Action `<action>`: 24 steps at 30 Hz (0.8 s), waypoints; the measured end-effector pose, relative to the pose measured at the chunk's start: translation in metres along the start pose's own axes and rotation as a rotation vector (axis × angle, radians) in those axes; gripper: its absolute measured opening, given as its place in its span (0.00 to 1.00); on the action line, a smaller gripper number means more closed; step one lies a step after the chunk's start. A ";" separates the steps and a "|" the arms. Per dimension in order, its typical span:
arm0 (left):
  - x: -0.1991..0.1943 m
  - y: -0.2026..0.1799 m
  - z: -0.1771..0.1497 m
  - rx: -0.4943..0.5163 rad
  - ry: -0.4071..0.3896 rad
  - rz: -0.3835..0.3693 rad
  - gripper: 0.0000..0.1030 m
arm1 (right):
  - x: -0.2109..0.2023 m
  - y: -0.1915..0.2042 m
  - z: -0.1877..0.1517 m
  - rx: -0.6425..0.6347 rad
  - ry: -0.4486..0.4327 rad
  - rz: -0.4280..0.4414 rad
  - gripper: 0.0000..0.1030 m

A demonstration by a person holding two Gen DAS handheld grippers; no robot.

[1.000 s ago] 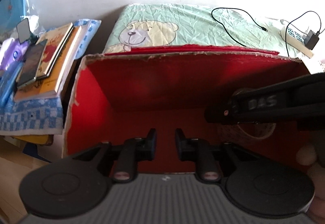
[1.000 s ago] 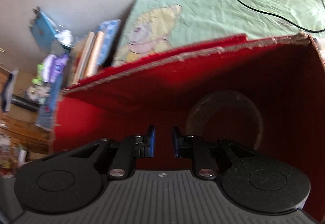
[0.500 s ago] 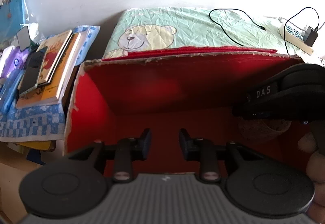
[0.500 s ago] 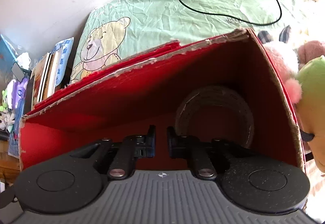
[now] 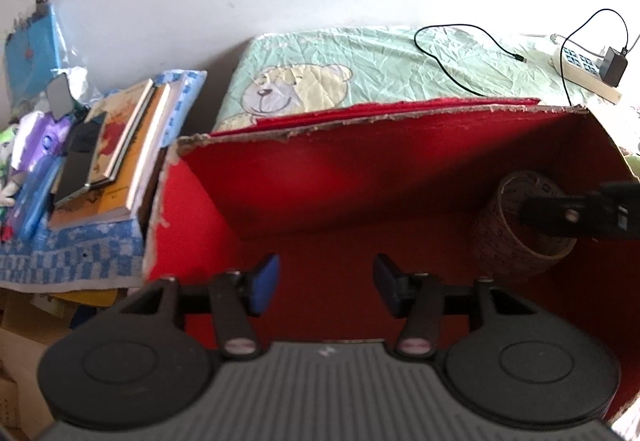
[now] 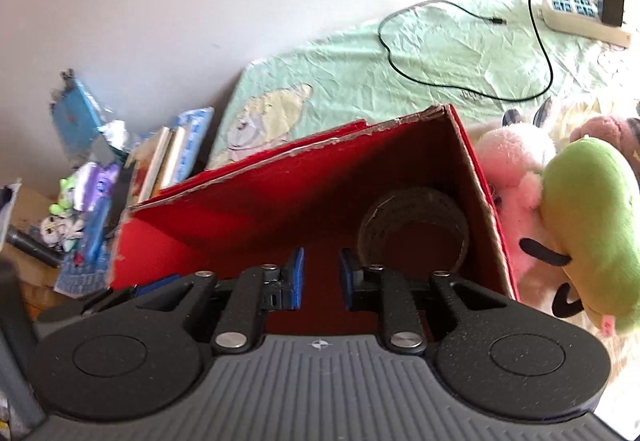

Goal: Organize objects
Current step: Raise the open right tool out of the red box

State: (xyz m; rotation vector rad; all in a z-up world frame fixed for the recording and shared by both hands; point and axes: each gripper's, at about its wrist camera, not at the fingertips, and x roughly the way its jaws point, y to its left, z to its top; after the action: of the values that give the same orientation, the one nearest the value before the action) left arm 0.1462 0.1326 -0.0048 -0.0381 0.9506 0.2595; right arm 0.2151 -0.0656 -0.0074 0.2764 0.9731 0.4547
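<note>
Behind the red box, only the right view shows plush toys; both tools gape empty.

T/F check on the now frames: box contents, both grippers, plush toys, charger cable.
1. A tape roll sits inside the red box. True.
2. The left gripper grips the roll. False: open, empty, apart from the roll.
3. The plush toys lie in the box. False: outside, against its right wall.
4. The right gripper holds nothing. True.
5. The cable hangs into the box. False: it lies on the sheet behind the box.
</note>
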 end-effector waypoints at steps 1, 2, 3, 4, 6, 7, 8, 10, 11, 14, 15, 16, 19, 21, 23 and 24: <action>-0.004 0.000 0.000 -0.003 -0.002 0.002 0.58 | -0.006 0.000 -0.002 -0.010 -0.012 0.011 0.21; -0.008 -0.001 -0.001 -0.005 -0.004 0.002 0.59 | -0.009 0.002 -0.004 -0.020 -0.024 0.017 0.21; -0.012 -0.003 -0.001 -0.005 -0.008 0.005 0.62 | -0.013 0.003 -0.005 -0.030 -0.036 0.021 0.21; -0.017 -0.004 -0.002 -0.004 -0.013 0.011 0.64 | -0.018 0.002 -0.007 -0.040 -0.047 0.025 0.21; -0.028 -0.008 -0.004 -0.002 -0.029 0.031 0.67 | -0.027 -0.001 -0.011 -0.057 -0.060 0.040 0.21; -0.033 -0.010 -0.005 -0.001 -0.037 0.040 0.70 | -0.031 -0.003 -0.013 -0.067 -0.061 0.051 0.21; -0.039 -0.013 -0.006 0.000 -0.046 0.050 0.71 | -0.035 -0.003 -0.015 -0.076 -0.062 0.059 0.21; -0.050 -0.019 -0.009 -0.002 -0.061 0.067 0.73 | -0.044 -0.005 -0.021 -0.094 -0.076 0.075 0.24; -0.056 -0.022 -0.011 -0.005 -0.066 0.075 0.73 | -0.049 -0.007 -0.024 -0.101 -0.085 0.081 0.26; -0.069 -0.029 -0.015 -0.014 -0.077 0.095 0.74 | -0.062 -0.013 -0.030 -0.118 -0.106 0.108 0.28; -0.073 -0.032 -0.018 -0.016 -0.081 0.104 0.75 | -0.066 -0.015 -0.032 -0.121 -0.108 0.114 0.28; -0.078 -0.035 -0.020 -0.017 -0.084 0.113 0.75 | -0.069 -0.018 -0.033 -0.124 -0.111 0.120 0.28; -0.091 -0.046 -0.030 -0.025 -0.091 0.140 0.76 | -0.079 -0.026 -0.039 -0.130 -0.118 0.146 0.29; -0.099 -0.053 -0.036 -0.031 -0.094 0.157 0.76 | -0.086 -0.032 -0.045 -0.136 -0.123 0.159 0.30; -0.106 -0.058 -0.042 -0.036 -0.097 0.173 0.76 | -0.092 -0.036 -0.049 -0.142 -0.127 0.170 0.31; -0.109 -0.060 -0.044 -0.039 -0.098 0.181 0.77 | -0.095 -0.038 -0.052 -0.144 -0.128 0.177 0.32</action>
State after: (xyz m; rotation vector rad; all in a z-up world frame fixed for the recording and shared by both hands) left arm 0.0648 0.0455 0.0527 0.0249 0.8527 0.4431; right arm 0.1354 -0.1441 0.0180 0.2593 0.7898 0.6584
